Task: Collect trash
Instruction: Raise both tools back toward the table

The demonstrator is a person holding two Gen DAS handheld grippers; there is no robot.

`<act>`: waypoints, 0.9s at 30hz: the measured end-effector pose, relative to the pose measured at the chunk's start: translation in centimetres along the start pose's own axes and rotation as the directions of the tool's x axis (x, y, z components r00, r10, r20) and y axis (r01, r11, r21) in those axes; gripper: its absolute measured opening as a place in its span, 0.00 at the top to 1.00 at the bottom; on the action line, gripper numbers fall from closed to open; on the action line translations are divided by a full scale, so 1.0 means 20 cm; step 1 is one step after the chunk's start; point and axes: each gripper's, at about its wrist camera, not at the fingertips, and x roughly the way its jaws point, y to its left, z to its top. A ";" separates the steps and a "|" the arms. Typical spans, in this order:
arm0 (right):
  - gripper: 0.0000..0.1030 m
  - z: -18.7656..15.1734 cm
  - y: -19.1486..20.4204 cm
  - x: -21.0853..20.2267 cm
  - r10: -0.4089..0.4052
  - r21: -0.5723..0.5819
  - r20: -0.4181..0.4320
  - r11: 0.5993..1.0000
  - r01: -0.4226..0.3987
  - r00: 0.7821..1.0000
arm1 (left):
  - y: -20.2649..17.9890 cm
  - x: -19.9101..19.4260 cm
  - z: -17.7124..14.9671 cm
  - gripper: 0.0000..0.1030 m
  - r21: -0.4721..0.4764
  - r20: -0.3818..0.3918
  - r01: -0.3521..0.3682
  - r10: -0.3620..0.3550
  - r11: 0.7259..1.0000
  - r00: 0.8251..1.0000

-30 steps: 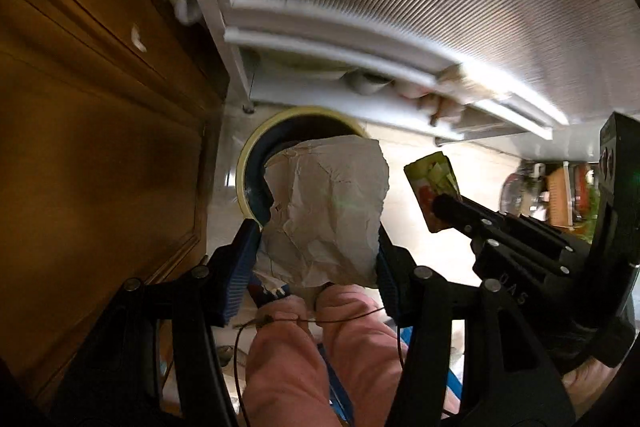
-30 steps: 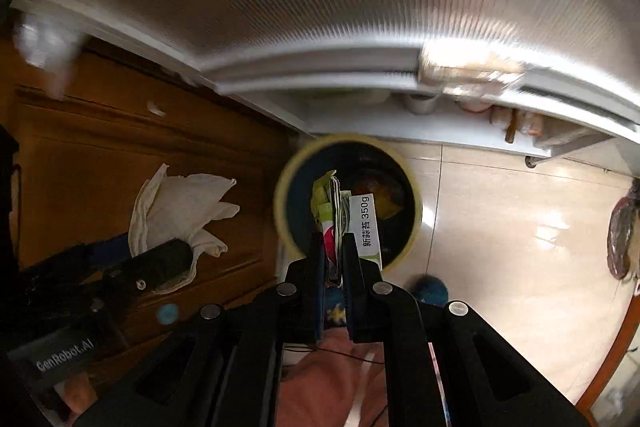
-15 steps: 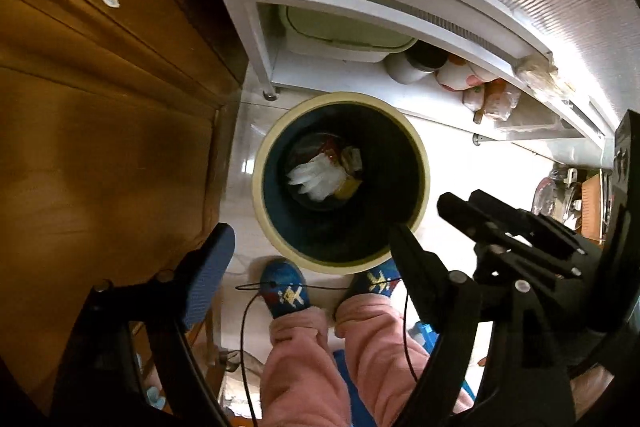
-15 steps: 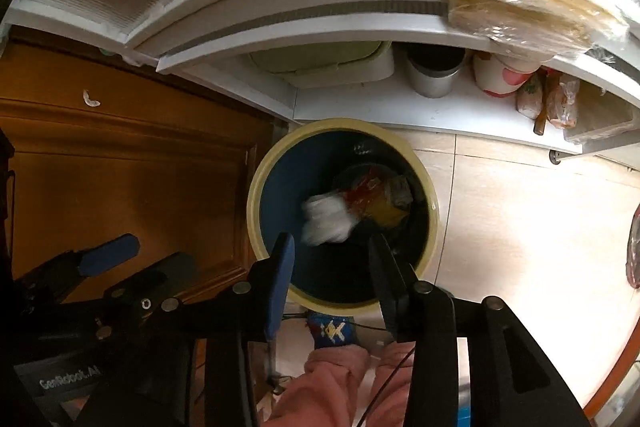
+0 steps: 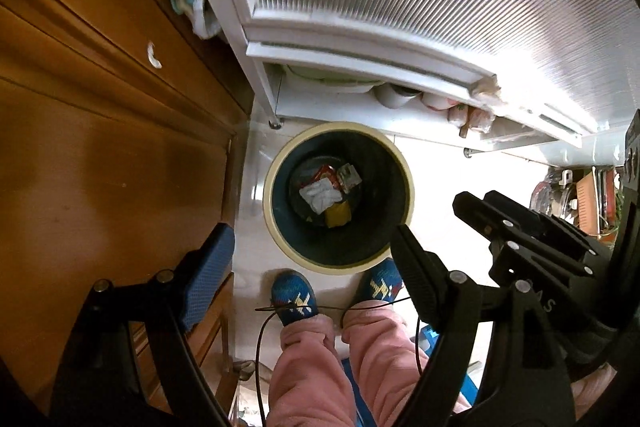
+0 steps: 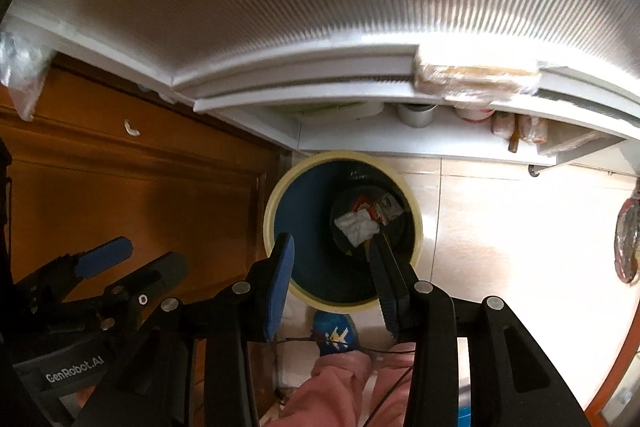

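Note:
A round bin with a cream rim [image 5: 267, 195] [image 6: 270, 211] and a dark blue inside stands on the floor below both grippers. At its bottom lie a crumpled white paper [image 5: 320, 197] [image 6: 356, 225], a yellow wrapper [image 5: 338, 215] and a printed packet [image 5: 348, 177]. My left gripper [image 5: 310, 243] hangs over the bin's near rim, wide open, nothing between its blue pads. My right gripper [image 6: 330, 245] is also over the bin, open and empty. Each gripper shows in the other's view: the right gripper [image 5: 480, 211] at the right, the left gripper [image 6: 120, 259] at the left.
A brown wooden cabinet [image 5: 100, 167] stands left of the bin. A white ribbed-top shelf unit [image 5: 400, 7] with cups and packets on its lower shelf is behind it. The person's feet in blue slippers [image 5: 294, 293] touch the bin's near side. Pale tiles [image 6: 500, 227] stretch right.
The left gripper held the crumpled paper and the right a packet above the bin. Both opened and these items now lie in the bin.

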 end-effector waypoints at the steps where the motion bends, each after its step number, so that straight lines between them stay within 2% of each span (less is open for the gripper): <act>1: 0.62 0.00 0.00 -0.03 0.000 0.008 0.006 1.000 0.000 1.000 | 0.00 -0.04 0.00 0.24 0.000 0.006 0.000 0.000 1.000 1.000; 7: 0.62 0.01 0.05 -0.27 0.001 0.035 0.041 0.999 -0.003 0.999 | -0.03 -0.34 0.01 0.24 0.020 0.064 0.003 -0.005 1.000 0.998; 11: 0.62 0.00 0.09 -0.50 -0.001 0.041 0.067 0.999 -0.002 0.998 | -0.06 -0.58 0.01 0.24 0.046 0.096 0.015 -0.020 0.999 0.995; 19: 0.62 -0.04 0.23 -1.03 0.007 0.028 0.151 1.000 -0.011 0.988 | -0.12 -1.17 -0.04 0.24 0.189 0.188 0.017 -0.053 0.982 0.981; 24: 0.62 -0.06 0.35 -1.41 0.000 0.018 0.230 1.000 -0.004 0.973 | -0.12 -1.54 -0.02 0.24 0.259 0.278 0.006 -0.081 0.966 0.957; 27: 0.62 -0.06 0.41 -1.63 -0.008 0.020 0.292 1.000 0.002 0.956 | -0.11 -1.77 0.00 0.24 0.291 0.347 -0.005 -0.101 0.957 0.932</act>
